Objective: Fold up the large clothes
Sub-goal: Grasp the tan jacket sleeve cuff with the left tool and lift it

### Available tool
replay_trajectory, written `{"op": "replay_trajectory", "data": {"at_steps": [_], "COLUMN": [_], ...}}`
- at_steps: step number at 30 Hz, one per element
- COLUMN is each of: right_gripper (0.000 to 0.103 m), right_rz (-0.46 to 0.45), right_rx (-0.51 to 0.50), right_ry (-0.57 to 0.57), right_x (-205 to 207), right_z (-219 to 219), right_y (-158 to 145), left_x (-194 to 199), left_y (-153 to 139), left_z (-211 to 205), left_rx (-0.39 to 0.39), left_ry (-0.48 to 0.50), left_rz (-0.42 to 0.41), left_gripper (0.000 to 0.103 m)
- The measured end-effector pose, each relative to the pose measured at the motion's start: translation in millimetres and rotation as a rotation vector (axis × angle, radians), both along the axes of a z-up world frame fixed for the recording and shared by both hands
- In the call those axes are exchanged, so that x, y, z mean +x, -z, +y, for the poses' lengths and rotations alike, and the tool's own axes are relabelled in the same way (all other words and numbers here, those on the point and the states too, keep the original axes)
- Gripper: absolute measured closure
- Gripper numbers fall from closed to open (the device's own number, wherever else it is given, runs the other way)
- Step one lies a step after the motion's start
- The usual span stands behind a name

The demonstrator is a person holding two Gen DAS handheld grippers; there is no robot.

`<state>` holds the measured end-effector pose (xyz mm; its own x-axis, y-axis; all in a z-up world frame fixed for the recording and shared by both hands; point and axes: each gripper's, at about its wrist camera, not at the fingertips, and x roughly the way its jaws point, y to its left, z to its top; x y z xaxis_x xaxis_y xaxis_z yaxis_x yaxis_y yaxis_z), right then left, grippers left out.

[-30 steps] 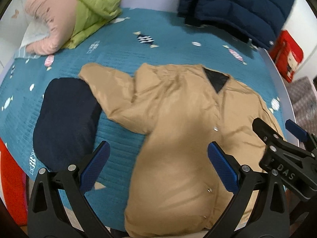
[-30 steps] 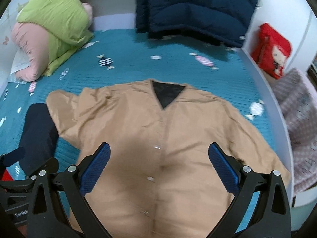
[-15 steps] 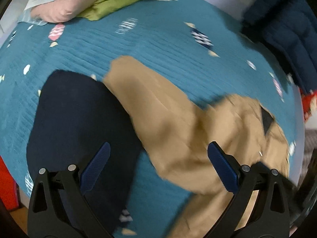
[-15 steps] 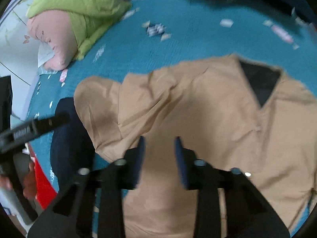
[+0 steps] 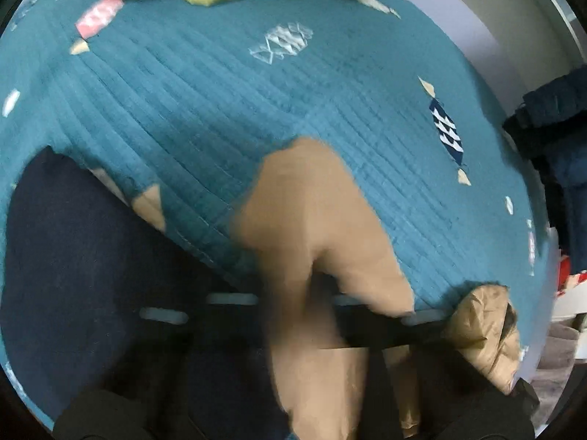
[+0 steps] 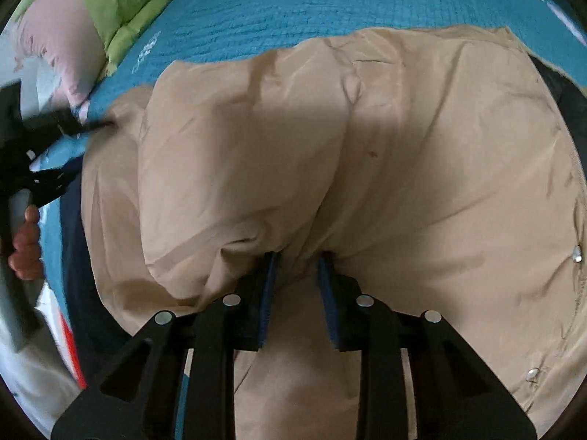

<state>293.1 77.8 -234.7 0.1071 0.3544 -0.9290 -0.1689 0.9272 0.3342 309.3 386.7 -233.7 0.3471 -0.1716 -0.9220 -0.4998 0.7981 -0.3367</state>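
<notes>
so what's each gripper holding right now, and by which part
The right gripper pinches a bunched fold of the tan jacket, near its left side. The left gripper is on the jacket's sleeve, but blur hides whether it grips.

A teal quilted bed [image 5: 227, 110] is carrying the tan jacket [image 6: 403, 154] near, a dark navy garment [image 5: 80, 275] left, and green-pink bedding [image 6: 91, 11] far left.

Jacket [image 6: 403, 154] — smooth tan cloth, faint sheen, metal snaps. Bedspread [image 5: 256, 102], upper frame — matt, ribbed quilted cloth. Gripper [image 6: 295, 271]: matt black plastic.
</notes>
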Motion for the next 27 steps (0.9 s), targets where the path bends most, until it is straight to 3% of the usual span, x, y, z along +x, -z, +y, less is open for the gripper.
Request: {"op": "replay_trajectory", "data": {"at_steps": [3, 6, 9, 14, 17, 21, 27], "right_gripper": [0.087, 0.090, 0.091, 0.085, 0.083, 0.080, 0.080], "right_rz": [-0.001, -0.021, -0.042, -0.088, -0.110, -0.133, -0.242], "right_rx": [0.023, 0.028, 0.011, 0.004, 0.071, 0.200, 0.238], "right_ry": [0.015, 0.018, 0.016, -0.007, -0.023, 0.050, 0.228], "right_x": [7.3, 9.4, 9.3, 6.4, -2.5, -22.9, -80.0], "right_z": [-2.6, -1.2, 3.9, 14.5, 7.2, -28.9, -130.6], "right_y": [4.3, 10.6, 11.1, 3.2, -11.1, -44.8, -80.5], "left_x": [-15.2, -32.9, -54.6, -91.9, -111.6, -133.1, -135.2], "left_y": [-22.9, -68.0, -121.0, -191.6, -226.4, -259.9, -259.7], "left_z": [5.3, -2.7, -11.8, -35.3, -73.1, -137.2, -263.4], "left_rx": [-0.009, 0.132, 0.168, 0.193, 0.302, 0.460, 0.555], "left_ry": [-0.070, -0.080, -0.077, -0.083, -0.018, 0.096, 0.341], "left_rz": [-0.121, -0.193, -0.308, -0.404, -0.445, -0.531, -0.610], "left_gripper": [0.096, 0.096, 0.096, 0.096, 0.096, 0.096, 0.096]}}
